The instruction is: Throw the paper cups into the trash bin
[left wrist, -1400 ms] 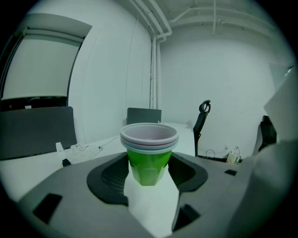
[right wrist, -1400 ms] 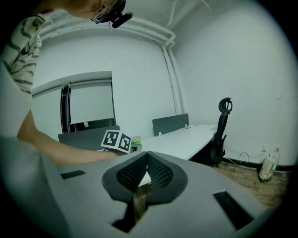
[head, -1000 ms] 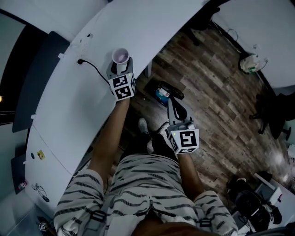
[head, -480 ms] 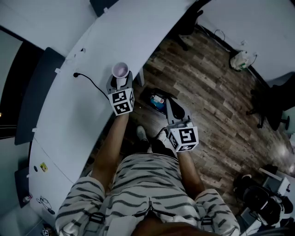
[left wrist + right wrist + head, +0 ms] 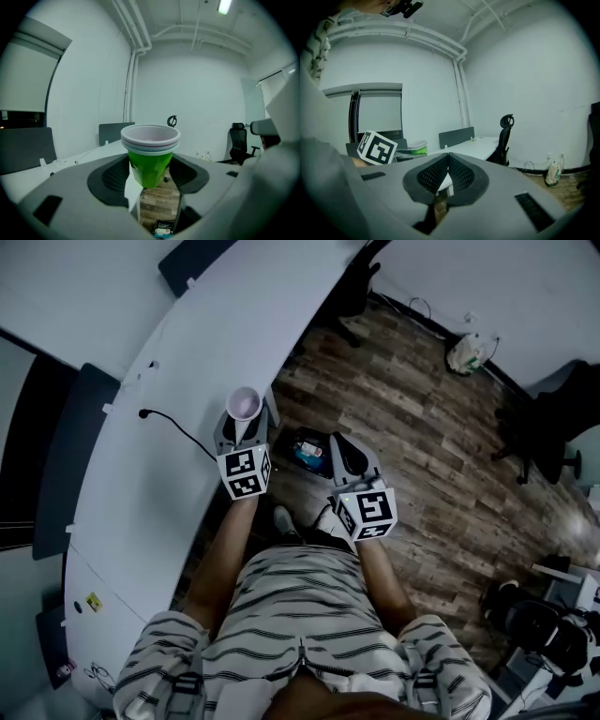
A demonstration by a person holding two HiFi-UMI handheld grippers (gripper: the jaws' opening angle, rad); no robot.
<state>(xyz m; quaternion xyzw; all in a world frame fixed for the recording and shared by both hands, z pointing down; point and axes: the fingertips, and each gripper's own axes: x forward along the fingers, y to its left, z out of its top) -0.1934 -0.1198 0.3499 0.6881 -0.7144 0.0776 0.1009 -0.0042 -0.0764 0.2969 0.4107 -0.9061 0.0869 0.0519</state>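
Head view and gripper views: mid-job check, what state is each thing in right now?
Left hand-held gripper: shut on the paper cups.
Paper cups: nested, upright, held off the desk.
Right hand-held gripper: shut, empty.
Trash bin: top open, something already inside.

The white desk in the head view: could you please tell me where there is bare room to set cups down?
The desk is bare from the black cable to the far dark divider, and again between the cable and its near end. It is crowded only at the desk's edge, where the left tool holds the stacked cups near the trash bin.
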